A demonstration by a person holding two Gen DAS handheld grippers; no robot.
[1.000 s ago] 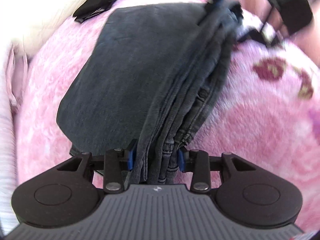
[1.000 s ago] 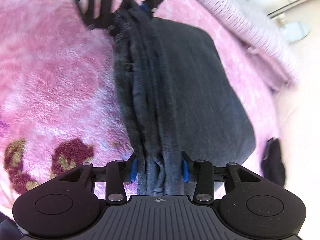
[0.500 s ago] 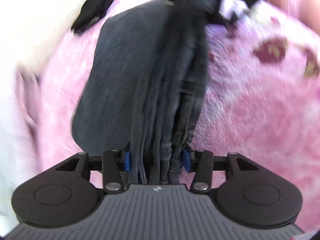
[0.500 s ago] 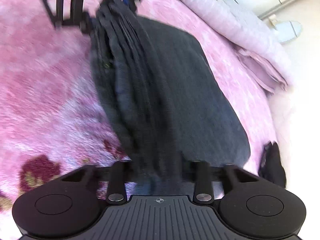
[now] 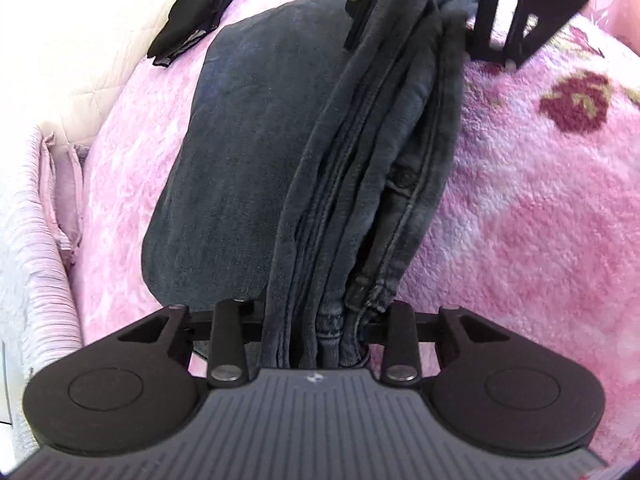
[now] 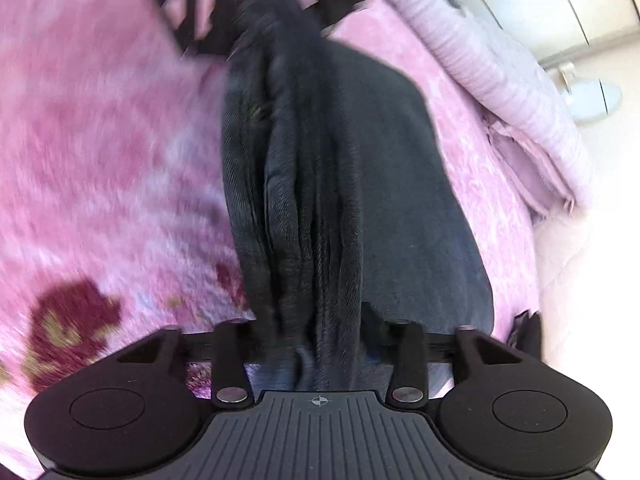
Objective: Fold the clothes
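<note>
Pink blanket (image 5: pixel 520 208) — both grippers clamp folded jeans (image 5: pixel 360 168).

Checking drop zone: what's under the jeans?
The jeans, shut in both grippers, trail onto the pink blanket. Whatever lies beneath the resting part is covered.

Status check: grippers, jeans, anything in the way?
Both hand-held grippers, left and right, shut on jeans. Bunched edge lifted off blanket. Nothing blocking.
</note>
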